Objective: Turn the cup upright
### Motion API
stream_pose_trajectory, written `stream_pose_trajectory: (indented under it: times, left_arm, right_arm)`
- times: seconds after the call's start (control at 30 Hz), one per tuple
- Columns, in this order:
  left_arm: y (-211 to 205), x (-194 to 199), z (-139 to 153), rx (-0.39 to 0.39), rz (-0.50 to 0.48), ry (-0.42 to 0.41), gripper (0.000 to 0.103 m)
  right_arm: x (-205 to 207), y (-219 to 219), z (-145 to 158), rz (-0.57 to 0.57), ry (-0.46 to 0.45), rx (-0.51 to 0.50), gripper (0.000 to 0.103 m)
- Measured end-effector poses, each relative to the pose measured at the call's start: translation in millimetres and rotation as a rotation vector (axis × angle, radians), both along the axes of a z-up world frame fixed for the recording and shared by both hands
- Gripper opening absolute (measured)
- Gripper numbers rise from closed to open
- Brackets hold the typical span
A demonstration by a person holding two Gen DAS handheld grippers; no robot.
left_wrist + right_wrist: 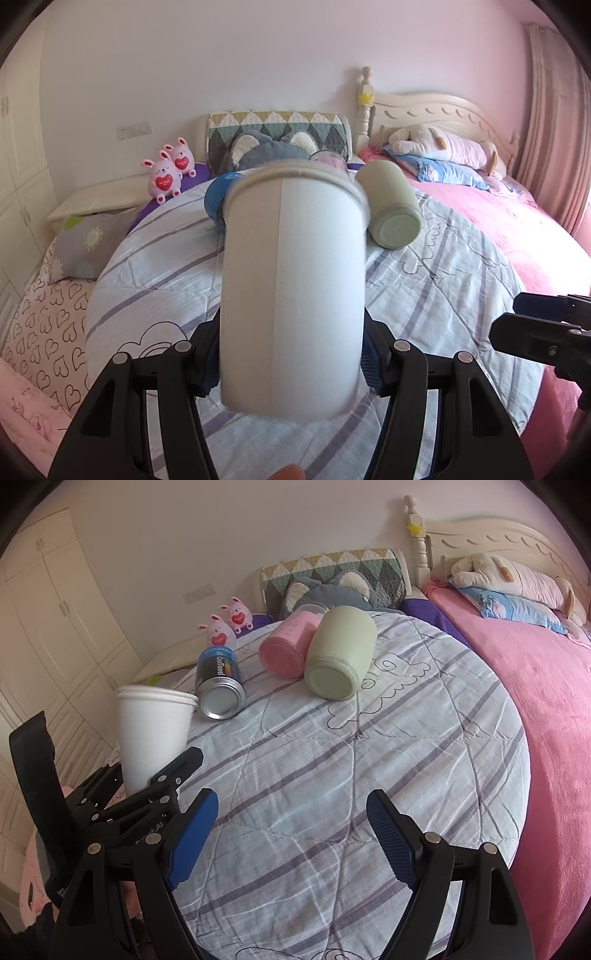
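Note:
A white paper cup fills the middle of the left wrist view, rim toward the far side, held between the fingers of my left gripper, which is shut on it. In the right wrist view the same cup stands roughly upright, rim up, at the left edge, above the striped quilt, with the left gripper clamped low on it. My right gripper is open and empty over the quilt; it also shows at the right edge of the left wrist view.
A green cup, a pink cup and a dark can lie on their sides on the striped quilt. Plush toys and pillows lie at the headboard. A pink blanket covers the right side.

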State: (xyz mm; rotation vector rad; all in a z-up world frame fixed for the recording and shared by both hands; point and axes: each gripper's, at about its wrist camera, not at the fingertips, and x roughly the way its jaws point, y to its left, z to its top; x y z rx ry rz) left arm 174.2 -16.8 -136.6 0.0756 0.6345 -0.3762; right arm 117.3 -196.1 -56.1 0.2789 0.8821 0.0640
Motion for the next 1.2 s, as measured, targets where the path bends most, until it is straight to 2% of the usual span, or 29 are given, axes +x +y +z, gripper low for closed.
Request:
stream_pose_trajectory:
  times: [0.4, 0.8, 1.2]
  left_arm:
    - [3, 11, -7, -0.010, -0.009, 0.050, 0.058]
    - [-2, 3, -5, 0.016, -0.021, 0.041, 0.058]
    - [-1, 2, 4, 0.001, -0.054, 0.034, 0.056]
  right_arm:
    - [4, 1, -6, 0.007, 0.019, 0.012, 0.084]
    - [0, 3, -4, 0.012, 0.014, 0.010, 0.084]
    - [-2, 1, -1, 0.003, 0.007, 0.012, 0.084]
